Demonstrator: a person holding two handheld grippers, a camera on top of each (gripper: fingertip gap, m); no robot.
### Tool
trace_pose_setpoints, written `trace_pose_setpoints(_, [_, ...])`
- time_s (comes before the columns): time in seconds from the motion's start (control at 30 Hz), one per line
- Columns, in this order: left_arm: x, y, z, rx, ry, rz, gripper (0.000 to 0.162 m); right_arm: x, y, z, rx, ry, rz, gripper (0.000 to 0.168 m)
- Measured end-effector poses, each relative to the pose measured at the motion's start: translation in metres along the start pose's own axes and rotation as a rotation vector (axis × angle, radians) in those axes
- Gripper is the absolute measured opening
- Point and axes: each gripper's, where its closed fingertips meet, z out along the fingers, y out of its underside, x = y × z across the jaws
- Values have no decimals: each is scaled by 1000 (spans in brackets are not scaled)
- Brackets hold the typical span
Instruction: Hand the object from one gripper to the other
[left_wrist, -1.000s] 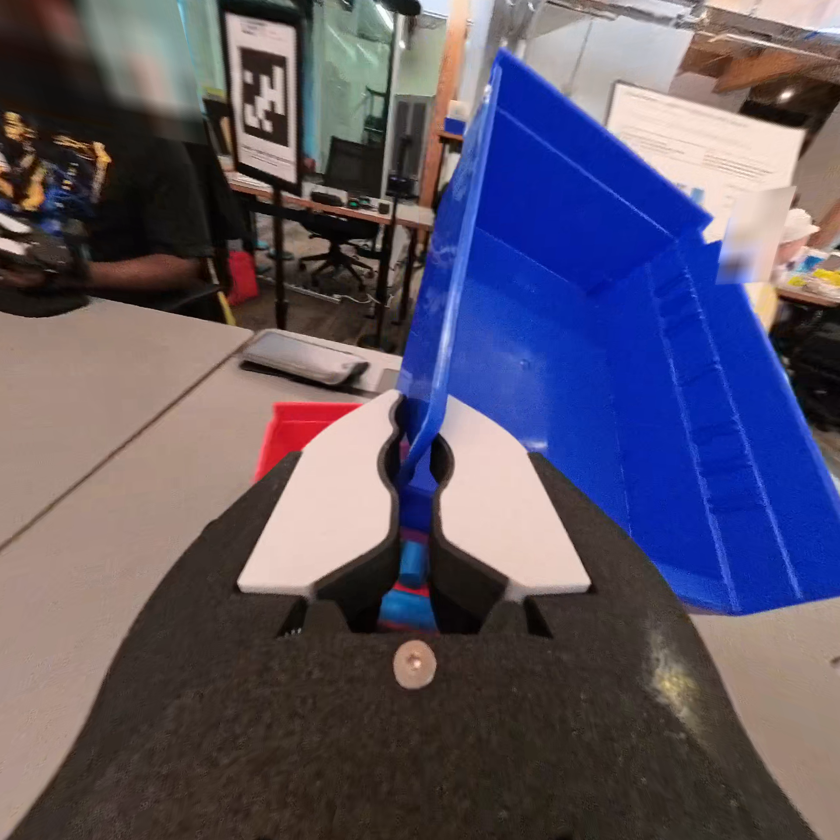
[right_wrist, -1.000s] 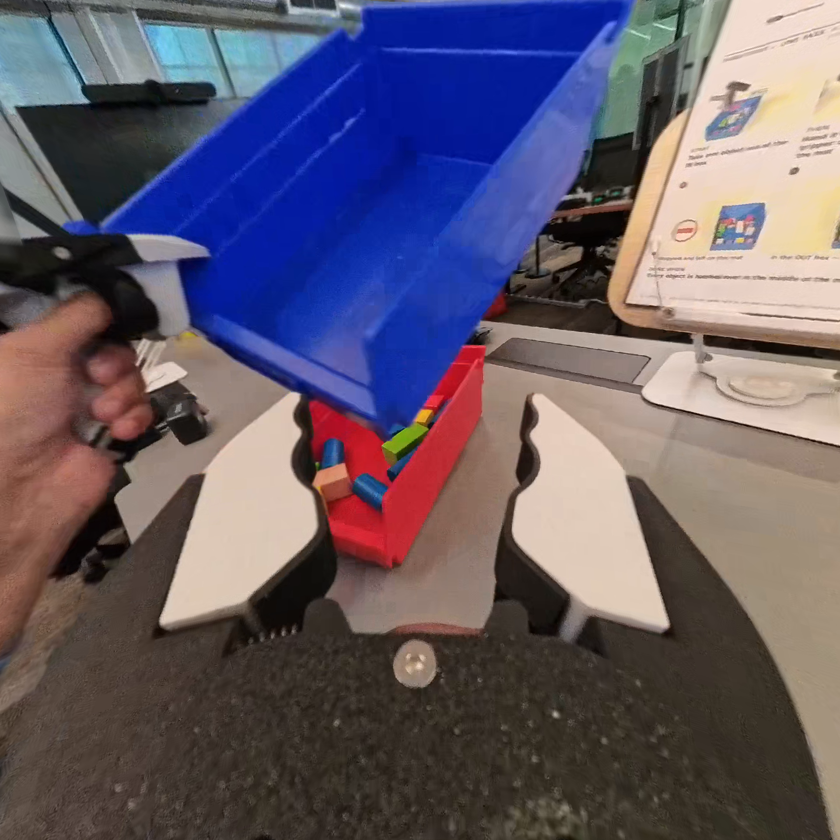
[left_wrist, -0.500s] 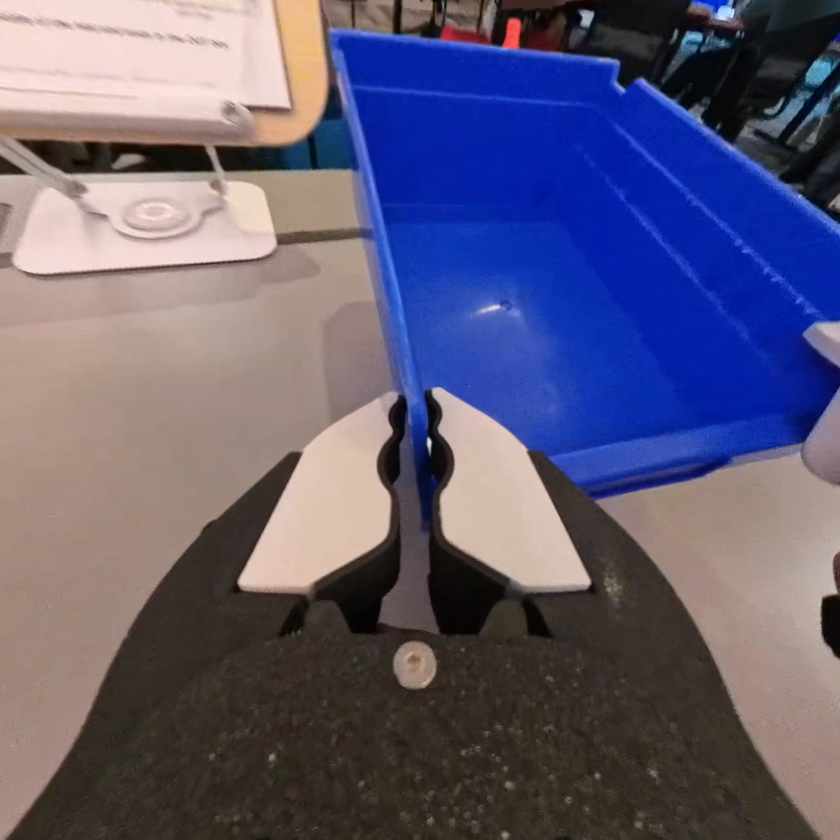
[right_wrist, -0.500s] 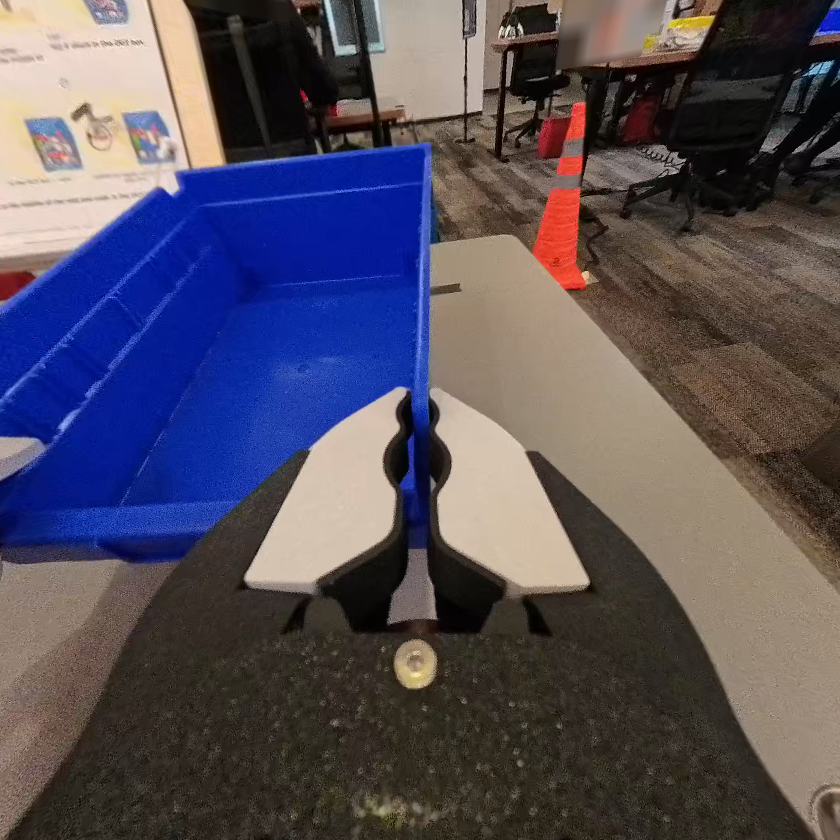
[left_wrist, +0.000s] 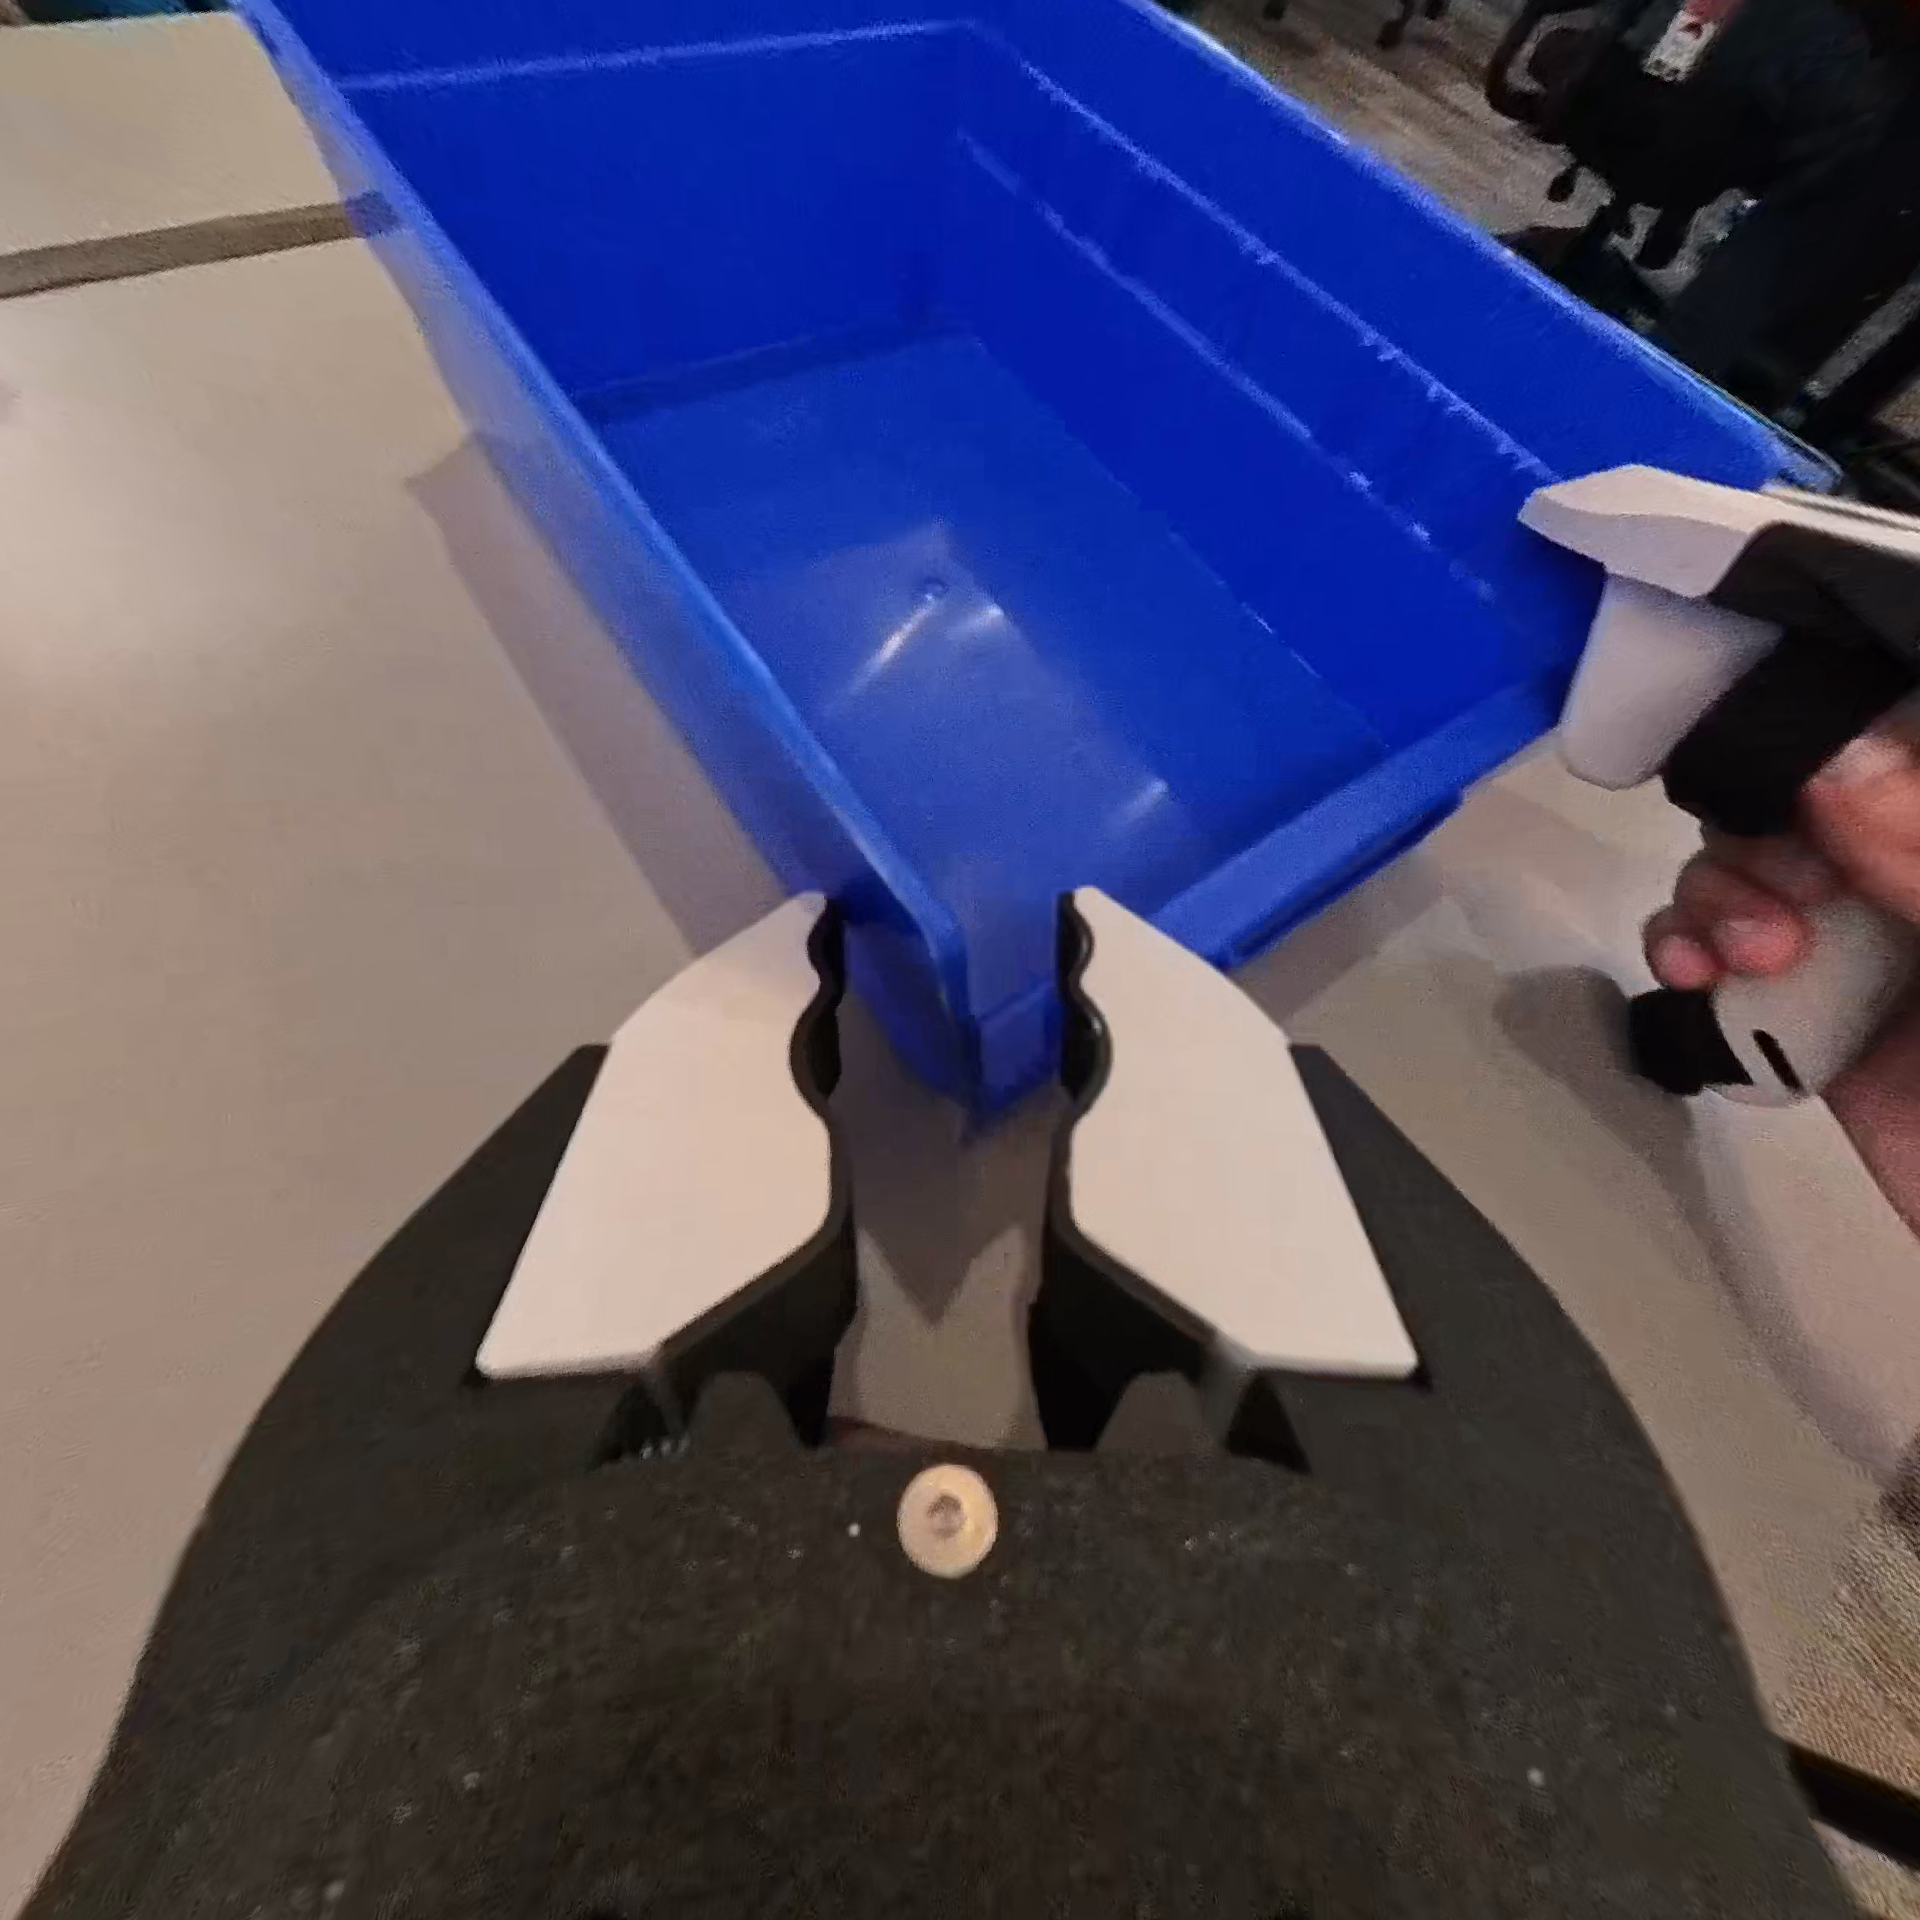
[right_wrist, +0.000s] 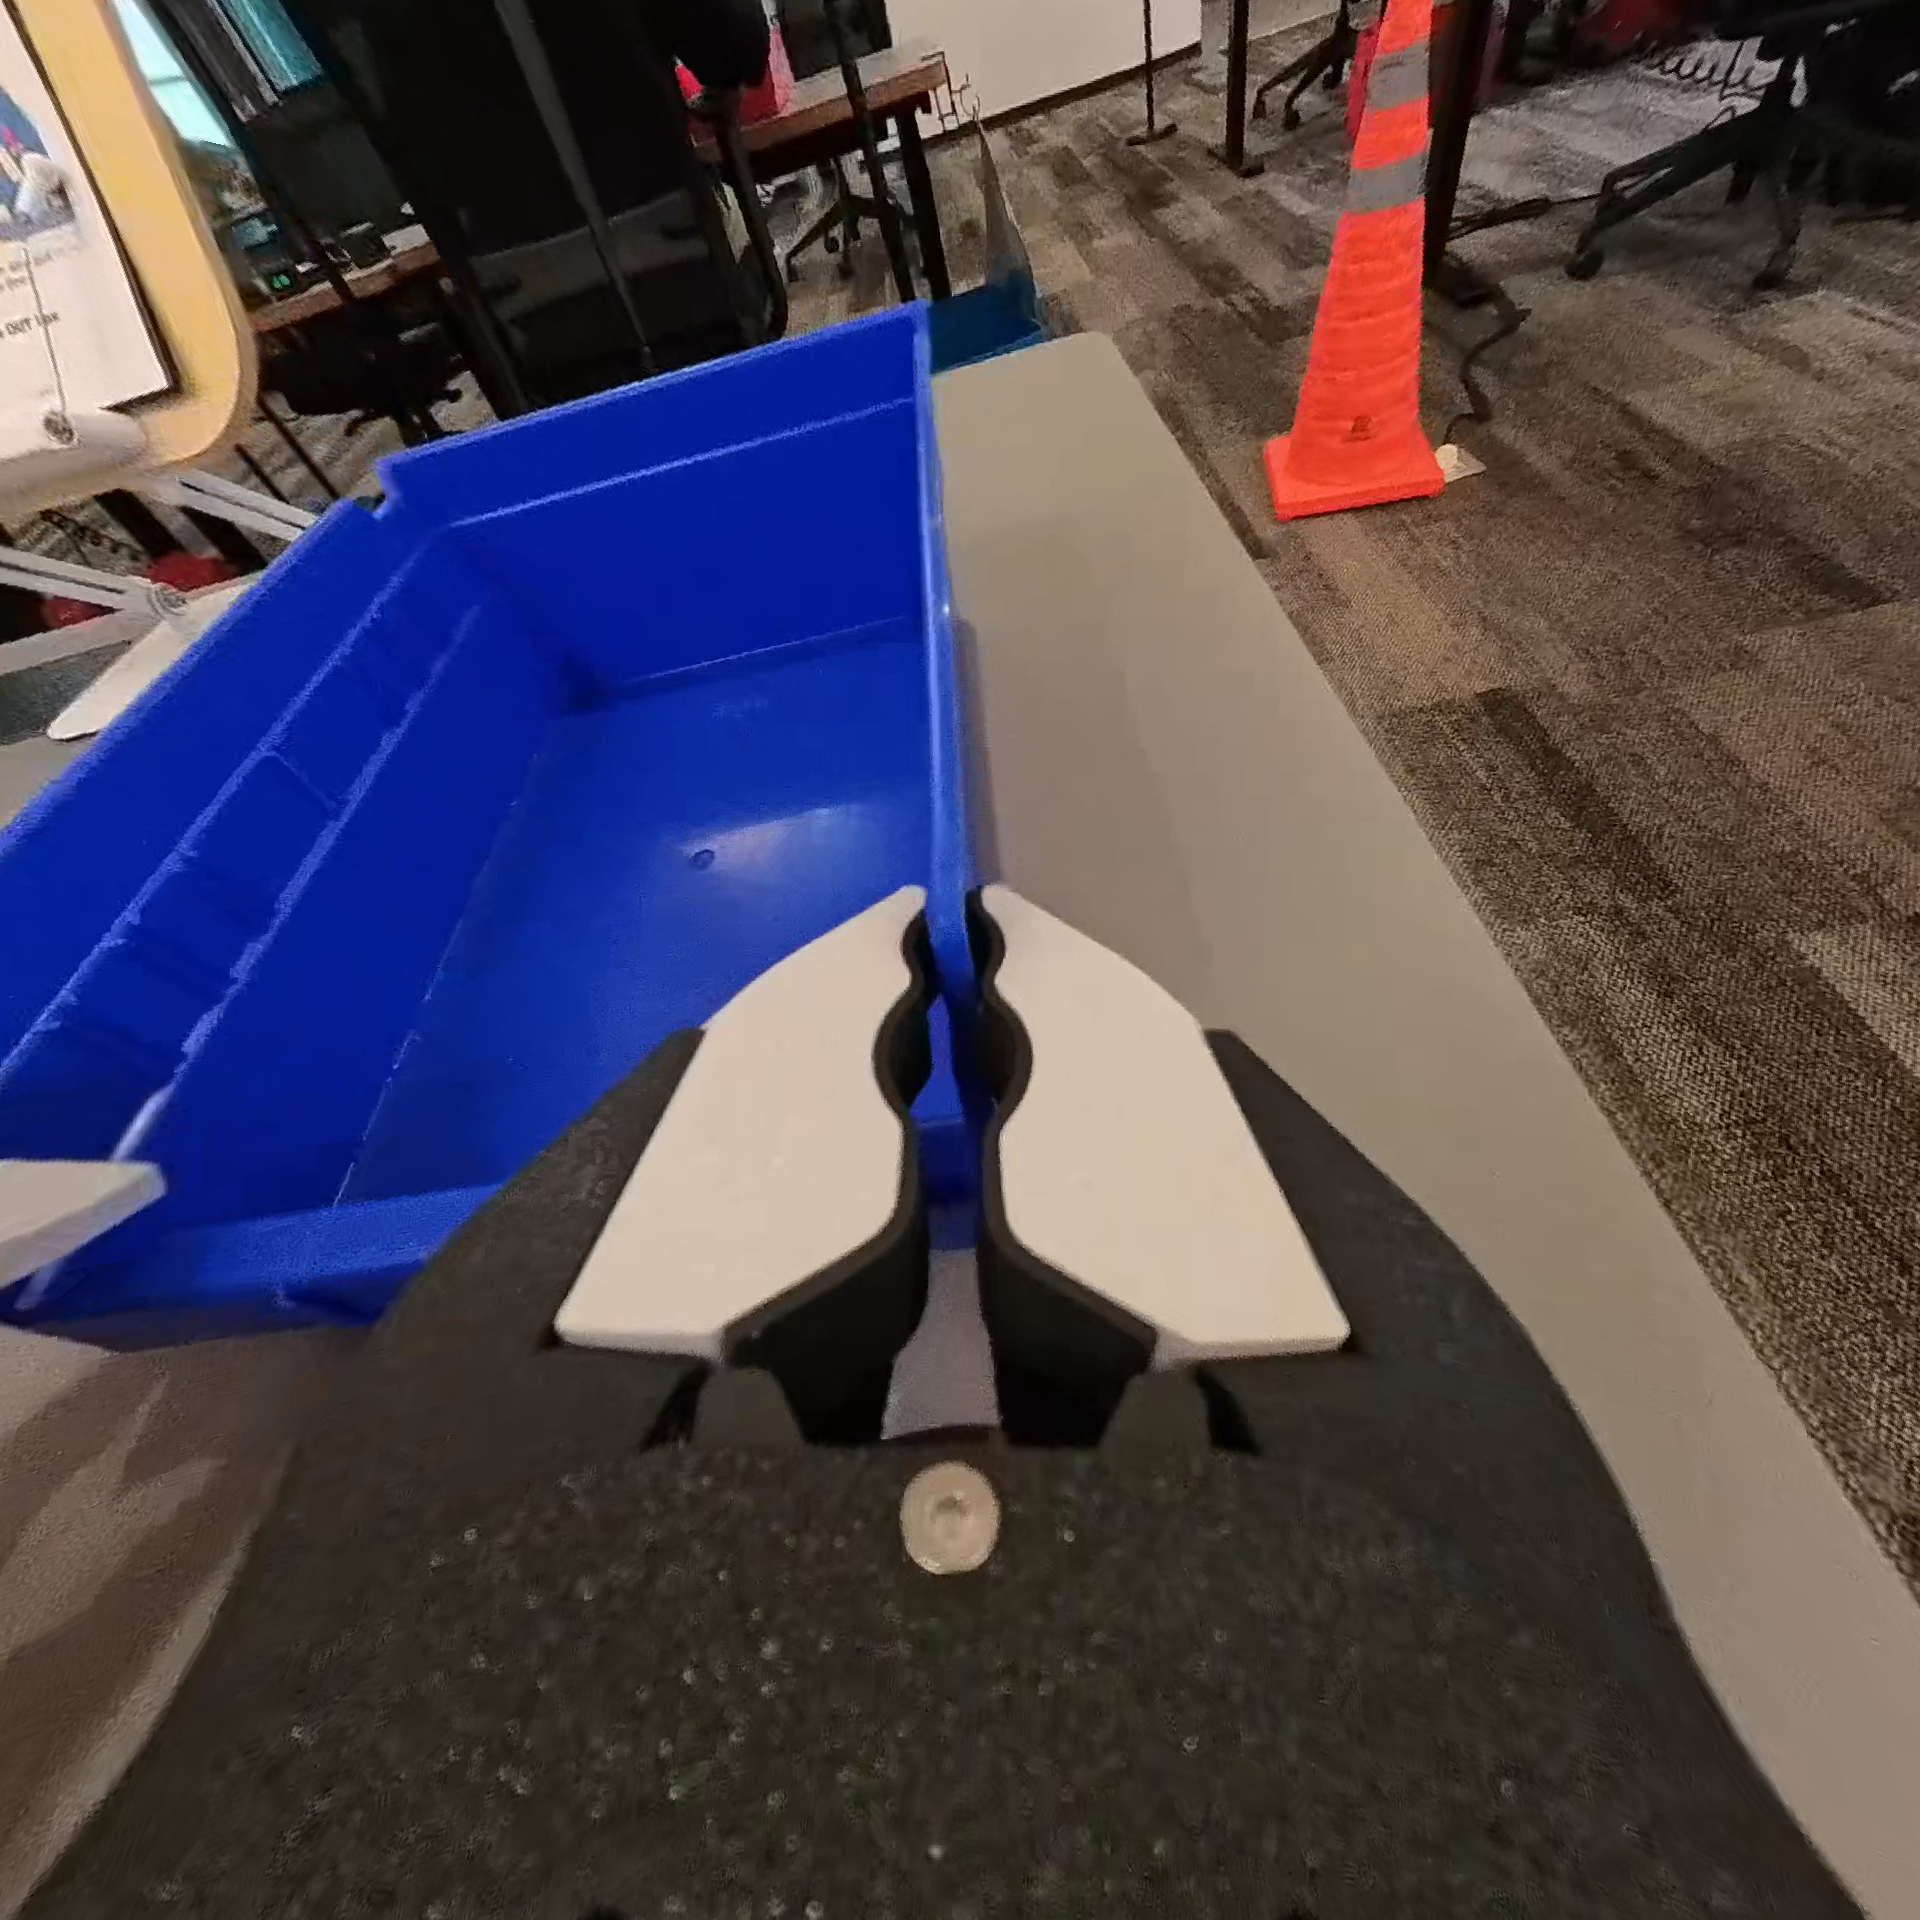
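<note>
1. Bin (left_wrist: 935, 540): blue, empty, sits over the grey table (left_wrist: 260, 727). Near corner looks slightly raised or tilted; can't tell whether the base is fully down.
2. Left gripper (left_wrist: 951, 914): jaws parted, a clear gap on both sides of the bin's near corner. Corner sits between the fingers, but neither pad looks to be pressing it. Not gripping.
3. Right gripper (right_wrist: 948, 914): jaws closed tight on the bin's right wall, the thin blue wall pinched between the pads. In the left wrist view it shows at the far right, clamped on the rim, with a hand (left_wrist: 1829, 862) squeezing the handle.
4. Step in hand, my read: release phase of the handover. The right has the bin, the left is letting go. Transfer looks almost done.
5. Next move calls for: pull the left straight back along its fingers so the pads clear the corner without snagging. The right must keep its squeeze.
6. Risk: the right holds a single thin wall near one end, so the long bin may sag or swivel once the left is clear. Support from the table would help.
7. Background: orange cone (right_wrist: 1361, 312) on the carpet, well apart from the table. Sign stand (right_wrist: 104, 260) at the far left of the right wrist view, behind the bin.
</note>
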Motion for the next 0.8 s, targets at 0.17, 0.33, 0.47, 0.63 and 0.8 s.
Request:
trace_pose_setpoints(0.17, [-3,-4,-50,5,104,17,37,5,-7,-13,19,84,-86,15])
trace_pose_setpoints(0.33, [-104,-4,-191,132,-16,55,45,-16,-41,-55,152,187,-202,17])
trace_pose_setpoints(0.47, [-263,43,-322,188,-386,-18,62,-77,-29,-63,146,109,-286,27])
trace_pose_setpoints(0.63, [-409,148,-420,120,-591,-330,79,-187,-4,-59,140,-120,-291,36])
trace_pose_setpoints(0.8, [-440,176,-409,102,-479,-407,66,-237,27,-75,162,-210,-292,35])
